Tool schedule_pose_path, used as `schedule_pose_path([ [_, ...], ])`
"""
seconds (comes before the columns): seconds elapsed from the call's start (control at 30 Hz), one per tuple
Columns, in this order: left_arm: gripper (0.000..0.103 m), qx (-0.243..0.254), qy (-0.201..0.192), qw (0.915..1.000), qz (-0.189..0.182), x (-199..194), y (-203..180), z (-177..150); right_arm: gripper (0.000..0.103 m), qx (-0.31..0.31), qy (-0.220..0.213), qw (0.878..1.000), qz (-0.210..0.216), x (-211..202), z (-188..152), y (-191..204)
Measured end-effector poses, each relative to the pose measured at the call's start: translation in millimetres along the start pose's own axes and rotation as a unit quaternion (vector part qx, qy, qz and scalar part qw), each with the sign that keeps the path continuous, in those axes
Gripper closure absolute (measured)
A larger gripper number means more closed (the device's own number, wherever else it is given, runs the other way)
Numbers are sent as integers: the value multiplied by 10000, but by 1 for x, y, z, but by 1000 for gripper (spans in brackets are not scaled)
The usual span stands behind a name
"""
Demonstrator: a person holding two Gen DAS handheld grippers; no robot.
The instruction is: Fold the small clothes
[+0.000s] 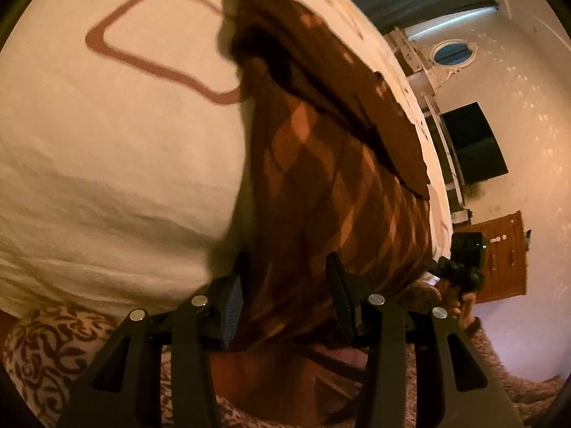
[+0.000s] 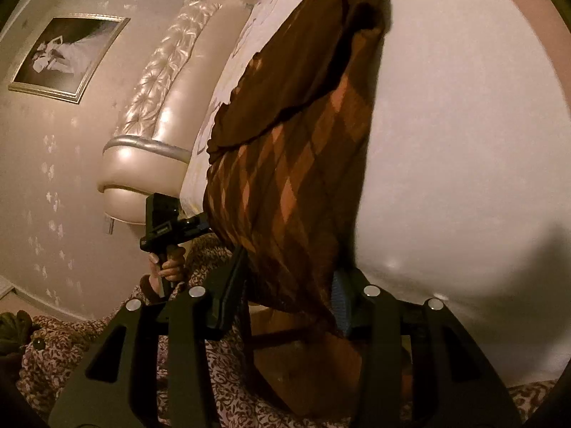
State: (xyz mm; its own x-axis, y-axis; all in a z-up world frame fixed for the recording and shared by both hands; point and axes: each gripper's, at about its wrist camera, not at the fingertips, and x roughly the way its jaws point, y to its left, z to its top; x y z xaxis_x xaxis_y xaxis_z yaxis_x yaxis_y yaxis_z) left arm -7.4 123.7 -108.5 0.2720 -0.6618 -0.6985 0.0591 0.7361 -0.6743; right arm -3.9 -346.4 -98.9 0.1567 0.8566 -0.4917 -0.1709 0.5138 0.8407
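Observation:
A brown garment (image 1: 321, 164) with an orange diamond pattern lies stretched across a white bed sheet (image 1: 107, 160). It also shows in the right wrist view (image 2: 296, 149). My left gripper (image 1: 285, 285) has its fingers apart on either side of the garment's near edge, with cloth lying between them. My right gripper (image 2: 292, 285) stands the same way at the other near corner, fingers apart with cloth between. The right gripper shows in the left wrist view (image 1: 460, 267), and the left gripper shows in the right wrist view (image 2: 167, 228).
The sheet carries a reddish-brown loop print (image 1: 150, 42). A padded headboard (image 2: 153, 114) and a framed picture (image 2: 67, 57) stand on one side. A wooden cabinet (image 1: 499, 253) and a dark screen (image 1: 471, 142) stand on the other. A patterned blanket (image 2: 107, 349) lies near me.

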Motion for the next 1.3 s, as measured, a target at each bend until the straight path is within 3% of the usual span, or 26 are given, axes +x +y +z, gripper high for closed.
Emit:
schedule_pose_path([
  [0.07, 62, -28, -24, 10000, 71, 0, -1, 1, 61, -45, 45, 10000, -33, 4, 0, 2],
  [0.1, 76, -30, -35, 9999, 153, 1, -1, 1, 68, -110, 81, 9999, -97, 6, 0, 4],
  [0.13, 97, -59, 12, 9997, 217, 3, 0, 1, 79, -156, 114, 9997, -165, 6, 0, 4],
  [0.2, 100, -85, 43, 9998, 196, 6, 0, 1, 97, -220, 220, 9989, -345, 13, -1, 8],
  [0.27, 100, 76, -58, 9996, 254, 2, -6, 0, 98, -323, 183, 9986, -378, 13, -1, 14],
  [0.43, 100, 148, -654, 9977, -54, -31, -20, 9, 99, -495, -345, 9982, -70, -10, 3, 39],
  [0.57, 100, -85, -1140, 9933, -160, -47, -22, 48, 99, -447, -984, 9936, 318, -33, 32, 52],
  [0.67, 100, -283, -1392, 9898, -116, -42, -21, 89, 100, -354, -1379, 9895, 235, -38, 64, 49],
  [0.77, 100, -357, -1414, 9892, 113, -22, -19, 121, 100, -2, -1648, 9862, 139, -31, 94, 29],
  [0.9, 100, -528, -1173, 9910, 382, 19, -8, 143, 100, 468, -1679, 9845, -171, -6, 116, -6],
  [0.97, 100, -496, -1165, 9916, 279, 23, -3, 146, 100, 676, -1582, 9844, -372, 6, 118, -24],
  [1.07, 99, -360, -1156, 9925, 177, 16, -2, 143, 99, 853, -1570, 9838, -105, 6, 114, -33],
  [1.13, 98, -330, -1186, 9924, 8, 6, 1, 137, 92, 860, -1570, 9838, -4, -1, 110, -30],
  [1.17, 96, -330, -1191, 9923, -58, 0, 2, 130, 89, 799, -1549, 9847, -29, -6, 106, -26],
  [1.2, 89, -309, -1195, 9923, -89, -5, 3, 123, 78, 740, -1517, 9856, -58, -12, 101, -25],
  [1.3, 59, -149, -1067, 9942, -70, -18, 7, 92, 69, 546, -1321, 9895, -201, -28, 76, -19],
])
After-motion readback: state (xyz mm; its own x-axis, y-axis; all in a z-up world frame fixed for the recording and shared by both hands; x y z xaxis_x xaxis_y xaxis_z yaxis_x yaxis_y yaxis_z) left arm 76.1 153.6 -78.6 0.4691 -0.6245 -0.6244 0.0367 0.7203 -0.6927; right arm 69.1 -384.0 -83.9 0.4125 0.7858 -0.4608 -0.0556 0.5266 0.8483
